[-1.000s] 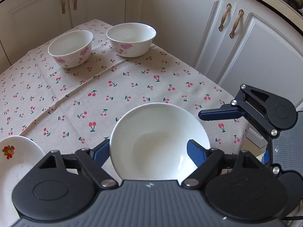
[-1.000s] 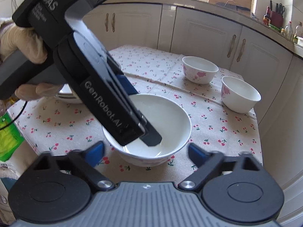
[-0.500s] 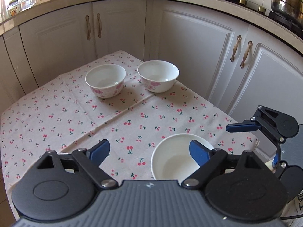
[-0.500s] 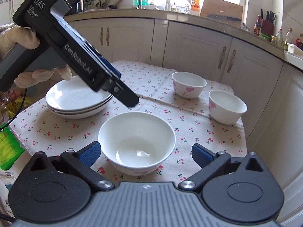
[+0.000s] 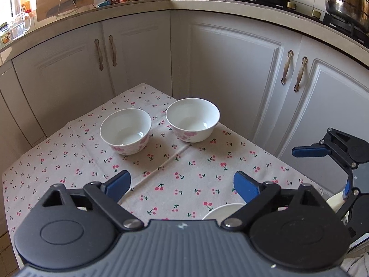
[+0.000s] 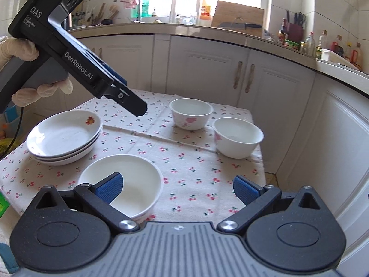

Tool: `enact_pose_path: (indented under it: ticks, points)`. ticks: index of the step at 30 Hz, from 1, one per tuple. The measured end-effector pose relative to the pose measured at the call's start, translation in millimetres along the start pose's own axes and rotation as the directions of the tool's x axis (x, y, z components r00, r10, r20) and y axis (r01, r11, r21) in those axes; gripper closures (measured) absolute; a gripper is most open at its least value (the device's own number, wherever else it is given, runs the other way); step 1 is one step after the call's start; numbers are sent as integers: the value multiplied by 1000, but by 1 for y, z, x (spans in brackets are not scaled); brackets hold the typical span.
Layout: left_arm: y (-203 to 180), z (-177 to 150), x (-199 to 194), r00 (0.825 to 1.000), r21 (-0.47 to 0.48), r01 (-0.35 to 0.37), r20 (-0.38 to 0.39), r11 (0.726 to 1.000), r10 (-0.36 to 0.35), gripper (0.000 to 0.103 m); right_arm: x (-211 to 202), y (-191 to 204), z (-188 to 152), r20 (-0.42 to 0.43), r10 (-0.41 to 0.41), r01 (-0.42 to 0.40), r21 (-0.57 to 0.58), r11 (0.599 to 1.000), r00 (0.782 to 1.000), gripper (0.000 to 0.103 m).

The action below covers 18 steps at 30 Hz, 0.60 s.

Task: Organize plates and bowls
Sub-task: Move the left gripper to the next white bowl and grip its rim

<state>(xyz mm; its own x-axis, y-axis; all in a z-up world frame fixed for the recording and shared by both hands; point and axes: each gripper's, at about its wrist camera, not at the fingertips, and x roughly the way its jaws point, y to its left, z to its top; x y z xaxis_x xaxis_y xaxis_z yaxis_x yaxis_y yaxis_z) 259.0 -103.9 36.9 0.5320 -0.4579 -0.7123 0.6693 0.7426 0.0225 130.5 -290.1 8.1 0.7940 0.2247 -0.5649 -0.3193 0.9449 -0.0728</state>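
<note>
The plain bowl (image 6: 121, 184) sits on the table nearest the right hand-held gripper (image 6: 177, 188), just beside the stacked plates (image 6: 64, 136), while both hand-held grippers hang spread and empty, the left hand-held gripper (image 5: 182, 184) having just been opening.

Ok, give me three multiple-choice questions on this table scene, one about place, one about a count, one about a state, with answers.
1. Where is the plate stack?
A. left of the plain bowl
B. between the two flowered bowls
C. on the counter

2. How many flowered bowls are there?
A. one
B. two
C. four

3. What is the left gripper doing?
A. gripping a bowl
B. open, holding nothing
C. shut on a plate

Answers: 1 A, the right wrist view shows the stack to the left of it. 2 B, one flowered bowl stands beside another. 3 B, only cloth shows between its pads.
</note>
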Motion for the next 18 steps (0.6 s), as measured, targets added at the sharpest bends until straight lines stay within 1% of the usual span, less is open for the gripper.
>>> enact_pose_path:
  ticks: [3,7,8,10,12,18]
  points:
    - [-3,11,10,1000,23,5,0,1000,-5,7,6,-12,2,-1,-27,27,26,999,1000,0]
    - [-3,25,26,999,22,41,-7,999,-41,7,19,-24,3,-16,-65,66,47,997,998,0]
    - [-3,28,30,999,21,52,-8,998,-52,7,22,-27,3,-19,-68,69,50,996,997,0]
    - [-2,32,38,999,29,51,-17,998,-51,7,29,-31,2,-29,-66,67,53,996,997,0]
    - [-1,37,48,998,32,50,-29,998,-49,7,36,-34,2,-37,-66,68,43,997,997,0]
    - [7,53,78,995,30,78,-58,997,-76,7,59,-47,9,-53,-67,68,18,997,996,0]
